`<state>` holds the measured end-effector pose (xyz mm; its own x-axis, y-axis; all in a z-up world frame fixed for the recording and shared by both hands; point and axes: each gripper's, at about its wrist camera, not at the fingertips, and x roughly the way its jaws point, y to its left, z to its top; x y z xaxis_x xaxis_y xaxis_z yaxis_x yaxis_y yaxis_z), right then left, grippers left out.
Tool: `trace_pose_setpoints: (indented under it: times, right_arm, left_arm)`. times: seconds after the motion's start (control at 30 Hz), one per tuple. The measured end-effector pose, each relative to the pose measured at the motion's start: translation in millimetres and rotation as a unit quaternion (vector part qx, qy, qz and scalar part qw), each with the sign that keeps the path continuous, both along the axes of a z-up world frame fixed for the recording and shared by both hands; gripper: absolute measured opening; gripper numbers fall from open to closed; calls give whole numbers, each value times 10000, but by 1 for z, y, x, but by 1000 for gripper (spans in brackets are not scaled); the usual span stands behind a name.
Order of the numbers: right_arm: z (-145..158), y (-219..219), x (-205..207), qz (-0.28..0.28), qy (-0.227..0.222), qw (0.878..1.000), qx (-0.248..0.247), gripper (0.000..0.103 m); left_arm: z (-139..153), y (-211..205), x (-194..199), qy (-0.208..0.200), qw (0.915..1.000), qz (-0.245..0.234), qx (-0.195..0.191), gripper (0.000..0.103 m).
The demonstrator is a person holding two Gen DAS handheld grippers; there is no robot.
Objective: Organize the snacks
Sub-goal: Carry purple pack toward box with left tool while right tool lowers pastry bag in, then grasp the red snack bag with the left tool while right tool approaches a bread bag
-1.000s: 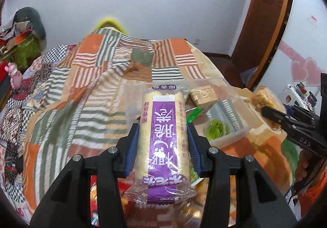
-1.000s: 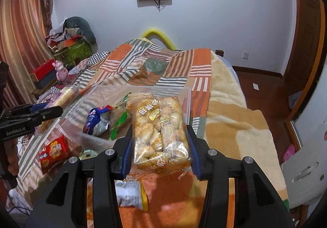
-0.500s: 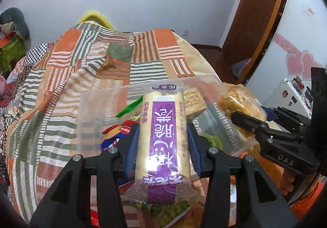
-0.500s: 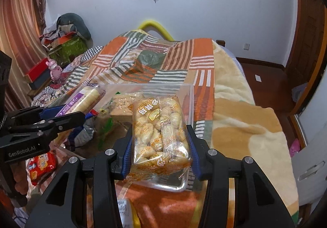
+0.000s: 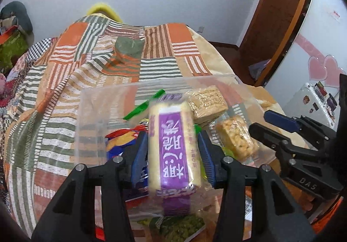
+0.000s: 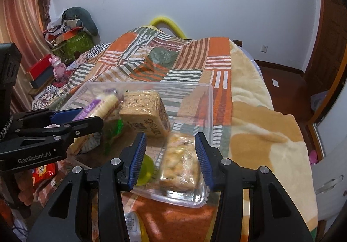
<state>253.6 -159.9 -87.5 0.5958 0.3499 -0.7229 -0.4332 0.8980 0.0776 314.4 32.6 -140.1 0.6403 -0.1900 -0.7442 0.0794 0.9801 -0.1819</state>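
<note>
Crowding the clear plastic bin (image 6: 201, 98) on the bed's patchwork blanket (image 5: 91, 61) are a tan square-wrapped block (image 6: 145, 111), a green wrapper (image 5: 144, 107) and a blue-red bag (image 5: 121, 142), so little floor stays bare inside it. My left hand-held gripper (image 5: 173, 155) has just been opening; the purple-labelled cracker pack (image 5: 173, 144), long and pale with white characters, stands between its blue pads, which look barely clear of it, above the bin's near-left part. My right hand-held gripper (image 6: 171, 157) stands spread, not pressing the yellow puffed-snack pack (image 6: 180, 166), which lies in the bin's near-right corner against the wall. Beyond the bin's far rim, blanket lies open.
</note>
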Motion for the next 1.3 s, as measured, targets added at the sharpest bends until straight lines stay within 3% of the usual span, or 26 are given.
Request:
trace_pose_setpoints:
  times: [0.13,0.27,0.57,1.0,1.17,1.3]
  right_arm:
    - [9,-2,-8,49,-73,10000,44,48]
    - [16,-2,-18,99,-160,9998,49,50]
    - [33,-4,-44,189,-323,9992,170,55]
    - [19,11,-77,326,-88,9993,188,63]
    - [7,25,-86,442,86,9988,164,65]
    - [-5,38,-88,521,245,9982,167,68]
  left_arm:
    - [14,4,-13,-168,9998,-7,-63,55]
    - [31,8,-31,-328,9994,-12,143,62]
    - [42,46,-83,-342,9978,343,453,91]
    - [-5,107,-142,355,9954,515,731,99]
    - [-30,111,-148,603,9951,376,687,99]
    - [-49,108,-150,694,9935,173,882,99]
